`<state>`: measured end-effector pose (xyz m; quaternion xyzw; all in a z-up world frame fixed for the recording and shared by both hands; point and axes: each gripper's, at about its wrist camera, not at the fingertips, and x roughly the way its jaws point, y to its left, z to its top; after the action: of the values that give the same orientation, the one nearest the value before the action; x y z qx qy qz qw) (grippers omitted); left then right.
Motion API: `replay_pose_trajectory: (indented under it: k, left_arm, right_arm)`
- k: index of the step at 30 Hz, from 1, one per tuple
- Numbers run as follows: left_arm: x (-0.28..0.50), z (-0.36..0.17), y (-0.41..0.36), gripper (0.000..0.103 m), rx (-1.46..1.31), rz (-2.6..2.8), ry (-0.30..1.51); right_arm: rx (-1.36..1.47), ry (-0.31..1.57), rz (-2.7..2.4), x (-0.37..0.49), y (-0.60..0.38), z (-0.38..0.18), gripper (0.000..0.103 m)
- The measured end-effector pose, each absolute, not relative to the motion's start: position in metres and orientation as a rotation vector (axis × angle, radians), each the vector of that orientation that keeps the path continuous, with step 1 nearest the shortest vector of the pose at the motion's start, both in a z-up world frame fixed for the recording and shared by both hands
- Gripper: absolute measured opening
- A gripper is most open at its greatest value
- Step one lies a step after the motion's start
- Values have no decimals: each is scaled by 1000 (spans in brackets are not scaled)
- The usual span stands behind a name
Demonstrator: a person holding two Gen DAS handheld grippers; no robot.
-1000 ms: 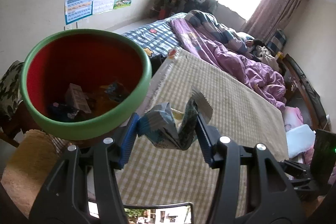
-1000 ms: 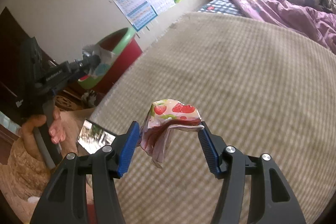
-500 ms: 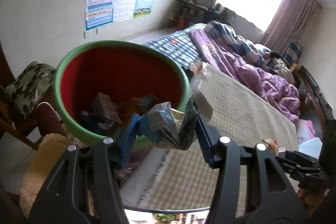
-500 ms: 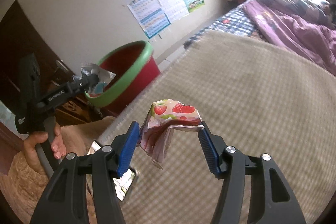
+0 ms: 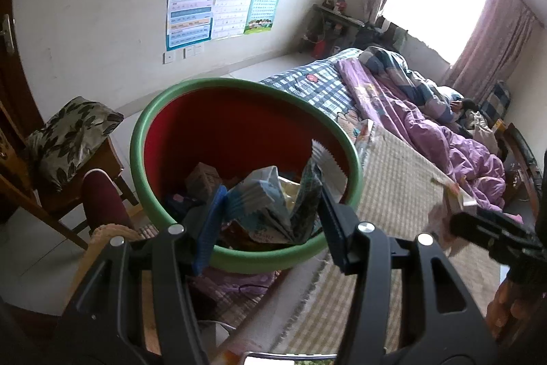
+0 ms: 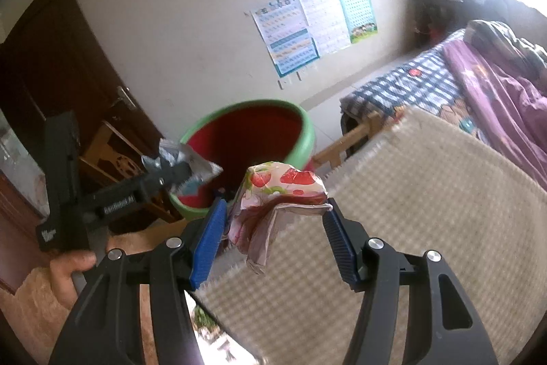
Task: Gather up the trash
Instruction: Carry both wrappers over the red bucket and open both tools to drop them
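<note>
Over one red bin [image 5: 239, 129]: two grippers, left gripper [image 5: 270, 211], right gripper [image 6: 273, 228], one wrapper each.

Both tools [image 5: 270, 218] [image 6: 273, 238]: black frames, blue ribbed pads, silver screws.

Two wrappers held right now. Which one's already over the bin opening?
The crumpled blue-and-white snack wrapper in the left gripper: it hangs over the green-rimmed red bin. The strawberry-print wrapper sits above the checked mat.
</note>
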<state>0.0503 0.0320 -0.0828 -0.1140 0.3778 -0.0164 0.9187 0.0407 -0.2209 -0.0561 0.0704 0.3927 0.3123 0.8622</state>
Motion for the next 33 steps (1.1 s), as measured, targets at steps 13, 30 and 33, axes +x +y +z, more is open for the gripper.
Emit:
replay_pose_trajectory:
  k: [13, 30, 33]
  left_arm:
    - [69, -93, 38, 51, -229, 10, 819]
    - [86, -103, 46, 51, -217, 47, 869]
    - [87, -105, 44, 51, -219, 50, 880]
  right_arm:
    - [124, 812, 683, 81, -182, -53, 57]
    - [96, 831, 711, 106, -147, -60, 57]
    - [90, 834, 711, 107, -144, -62, 57]
